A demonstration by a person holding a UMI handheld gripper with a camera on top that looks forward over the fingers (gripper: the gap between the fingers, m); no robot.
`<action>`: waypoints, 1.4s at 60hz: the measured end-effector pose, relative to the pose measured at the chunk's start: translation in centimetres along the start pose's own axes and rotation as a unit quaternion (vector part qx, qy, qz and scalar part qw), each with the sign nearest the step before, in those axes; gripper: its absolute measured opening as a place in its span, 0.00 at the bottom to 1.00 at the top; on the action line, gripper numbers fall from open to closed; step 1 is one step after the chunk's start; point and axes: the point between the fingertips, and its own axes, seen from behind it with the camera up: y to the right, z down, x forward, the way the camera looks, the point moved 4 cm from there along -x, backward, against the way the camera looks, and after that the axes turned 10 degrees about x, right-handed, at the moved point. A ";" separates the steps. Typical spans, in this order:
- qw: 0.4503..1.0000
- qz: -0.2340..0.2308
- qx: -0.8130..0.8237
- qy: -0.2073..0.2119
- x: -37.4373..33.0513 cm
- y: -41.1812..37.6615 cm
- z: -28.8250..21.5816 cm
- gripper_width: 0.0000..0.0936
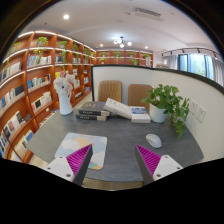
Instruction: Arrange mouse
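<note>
A white computer mouse (pixel 153 141) lies on the grey table (pixel 115 140), just ahead of my right finger and a little to its outer side. A pastel patterned mouse mat (pixel 72 148) lies on the table ahead of my left finger. My gripper (pixel 113 163) is held above the table's near edge, its two fingers (pixel 78 162) wide apart, pink pads facing inward. Nothing is between them.
A stack of books (pixel 93 110) and more books (pixel 128 111) lie at the table's far side. A potted plant (pixel 168 102) stands at the far right. A white figurine (pixel 65 95) stands at the far left. Bookshelves (pixel 25 90) line the left wall. Two chairs (pixel 125 92) stand behind the table.
</note>
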 end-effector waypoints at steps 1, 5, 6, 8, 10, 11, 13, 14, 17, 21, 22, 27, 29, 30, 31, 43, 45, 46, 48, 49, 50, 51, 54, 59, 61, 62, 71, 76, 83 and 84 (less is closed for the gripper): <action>1.000 0.001 -0.001 -0.002 0.3 -0.1 0.0 0.92; 1.000 0.016 0.001 -0.011 0.6 1.5 1.1 0.92; 1.000 0.019 0.002 -0.013 1.5 2.2 2.0 0.92; 0.999 0.026 0.006 -0.020 2.2 3.3 2.8 0.91; 0.999 0.032 0.010 -0.026 2.8 4.5 3.6 0.92; 0.999 0.036 0.012 -0.029 3.1 5.1 3.9 0.92; 0.998 0.045 0.016 -0.034 3.7 6.4 4.6 0.92; 0.998 0.049 0.017 -0.036 3.9 7.0 4.9 0.92; 0.997 0.062 0.018 -0.045 4.3 9.0 5.7 0.92; 0.995 0.077 0.022 -0.054 5.4 11.7 6.6 0.92; 0.995 0.081 0.023 -0.057 5.7 12.4 6.8 0.92; 0.992 0.103 0.024 -0.068 7.5 15.8 7.7 0.92; 0.991 0.109 0.023 -0.073 8.4 17.0 8.0 0.92; 0.991 0.112 0.022 -0.075 8.8 17.6 8.1 0.92; 0.990 0.114 0.022 -0.077 9.3 18.1 8.1 0.92; 0.988 0.125 0.017 -0.092 15.4 22.6 7.2 0.92; 0.988 0.123 0.018 -0.093 16.5 22.9 6.8 0.92; 0.988 0.121 0.018 -0.094 17.1 23.0 6.6 0.92; 0.988 0.118 0.017 -0.095 18.1 23.2 6.3 0.92; 0.988 0.116 0.016 -0.095 18.7 23.3 6.0 0.92; 0.989 0.115 0.014 -0.096 19.1 23.4 5.8 0.92; 0.989 0.114 0.012 -0.096 19.6 23.5 5.6 0.92; 0.989 0.111 0.008 -0.093 21.0 23.8 4.8 0.92; 0.989 0.119 -0.006 -0.087 22.8 24.5 3.3 0.92; 0.989 0.117 -0.012 -0.089 23.4 24.6 3.0 0.92; 0.989 0.116 -0.013 -0.089 23.7 24.7 2.8 0.92; 0.990 0.108 0.015 -0.093 26.2 25.2 2.0 0.87; 0.989 0.105 0.045 -0.097 27.0 25.3 1.7 0.74; 0.987 0.107 0.066 -0.097 27.8 25.2 1.5 0.56; 0.987 0.107 0.066 -0.097 27.8 25.2 1.5 0.56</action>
